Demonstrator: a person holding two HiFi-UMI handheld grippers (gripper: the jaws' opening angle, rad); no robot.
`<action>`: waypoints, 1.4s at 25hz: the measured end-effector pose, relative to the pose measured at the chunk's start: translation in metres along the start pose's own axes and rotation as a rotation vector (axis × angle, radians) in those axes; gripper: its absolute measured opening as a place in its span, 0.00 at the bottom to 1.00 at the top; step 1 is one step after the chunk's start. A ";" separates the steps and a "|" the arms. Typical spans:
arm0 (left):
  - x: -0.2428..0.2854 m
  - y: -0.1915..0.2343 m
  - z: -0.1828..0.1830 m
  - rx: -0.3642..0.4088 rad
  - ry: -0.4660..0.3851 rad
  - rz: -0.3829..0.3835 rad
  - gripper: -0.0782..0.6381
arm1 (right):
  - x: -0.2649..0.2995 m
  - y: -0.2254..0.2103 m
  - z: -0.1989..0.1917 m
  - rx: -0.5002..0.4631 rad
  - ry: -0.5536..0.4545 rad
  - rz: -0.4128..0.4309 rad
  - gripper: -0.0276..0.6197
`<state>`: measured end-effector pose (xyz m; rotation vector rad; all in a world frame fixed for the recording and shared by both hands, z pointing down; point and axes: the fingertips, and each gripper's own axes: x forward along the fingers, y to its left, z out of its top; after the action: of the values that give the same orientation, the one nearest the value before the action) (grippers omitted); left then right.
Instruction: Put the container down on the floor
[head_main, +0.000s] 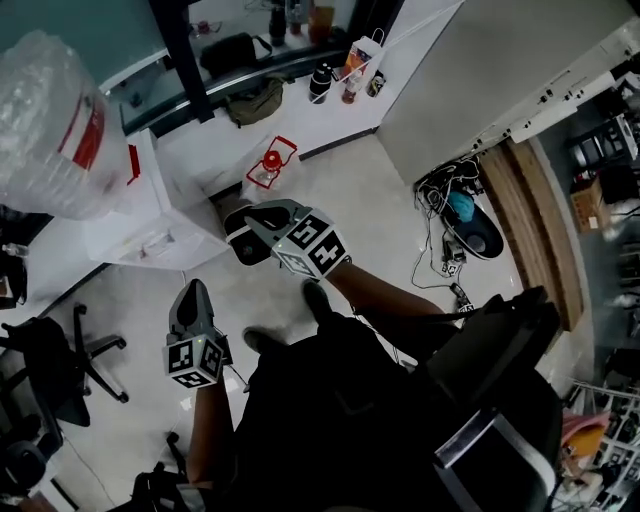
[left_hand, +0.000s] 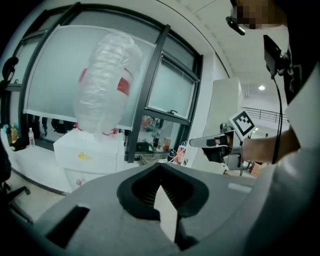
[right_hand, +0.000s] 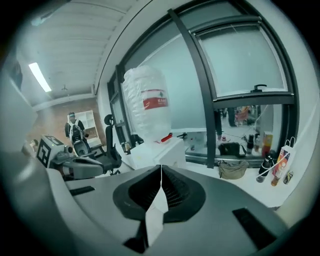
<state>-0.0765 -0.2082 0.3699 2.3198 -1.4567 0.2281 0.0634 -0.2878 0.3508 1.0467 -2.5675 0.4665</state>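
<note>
Holding two grippers, left gripper (head_main: 192, 295) and right gripper (head_main: 240, 238), both pinched closed on nothing, apart from one big container (head_main: 50, 125) sitting upside down on one white cooler (head_main: 150, 225), long side going up-down, neck pointing down.

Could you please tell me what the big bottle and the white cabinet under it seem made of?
Bottle: probably clear glossy plastic; light passes through its ribbed wall. Cabinet: smooth white panels, plastic or painted metal; I cannot tell which.
</note>
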 end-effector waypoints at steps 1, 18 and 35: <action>-0.001 -0.004 0.005 -0.012 -0.009 0.001 0.12 | -0.008 -0.001 0.004 0.015 -0.014 -0.006 0.06; -0.024 -0.034 0.099 0.046 -0.172 0.014 0.12 | -0.059 0.017 0.071 -0.026 -0.156 -0.010 0.06; -0.029 -0.034 0.109 0.004 -0.187 0.009 0.12 | -0.054 0.020 0.086 -0.054 -0.168 -0.051 0.05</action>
<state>-0.0670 -0.2152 0.2528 2.3919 -1.5546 0.0162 0.0704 -0.2769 0.2482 1.1757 -2.6745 0.3063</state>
